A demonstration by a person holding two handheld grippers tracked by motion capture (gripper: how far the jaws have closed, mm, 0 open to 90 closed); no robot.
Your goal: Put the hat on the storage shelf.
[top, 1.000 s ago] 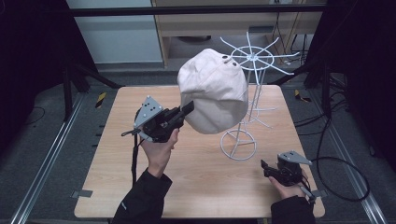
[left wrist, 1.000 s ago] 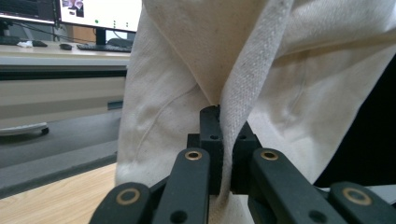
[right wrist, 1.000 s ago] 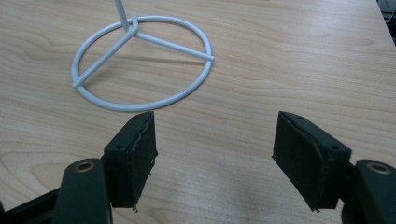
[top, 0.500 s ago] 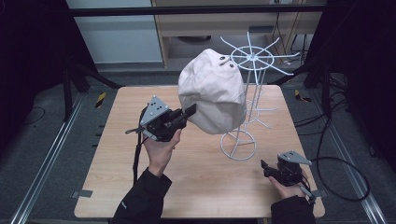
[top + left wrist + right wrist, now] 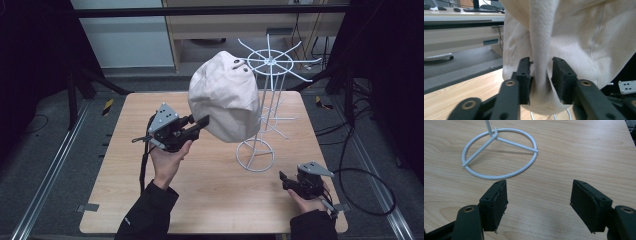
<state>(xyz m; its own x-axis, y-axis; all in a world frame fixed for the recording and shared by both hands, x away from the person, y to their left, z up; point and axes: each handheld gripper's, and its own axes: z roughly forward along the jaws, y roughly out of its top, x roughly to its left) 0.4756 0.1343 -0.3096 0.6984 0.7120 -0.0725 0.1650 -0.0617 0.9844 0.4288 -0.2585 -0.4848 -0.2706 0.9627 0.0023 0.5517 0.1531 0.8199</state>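
Swinging nearer the white wire rack (image 5: 270,95) since a second ago, the cream cap (image 5: 225,97) is hanging from its top as the left gripper (image 5: 200,124) is just opening, jaws flanking a fabric fold unpinched, while the right gripper (image 5: 284,179) is resting wide open and empty on the table (image 5: 120,165).

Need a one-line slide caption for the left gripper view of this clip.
Left claw just opening, its pads either side of a fold of the cream cap hanging above the wooden table.
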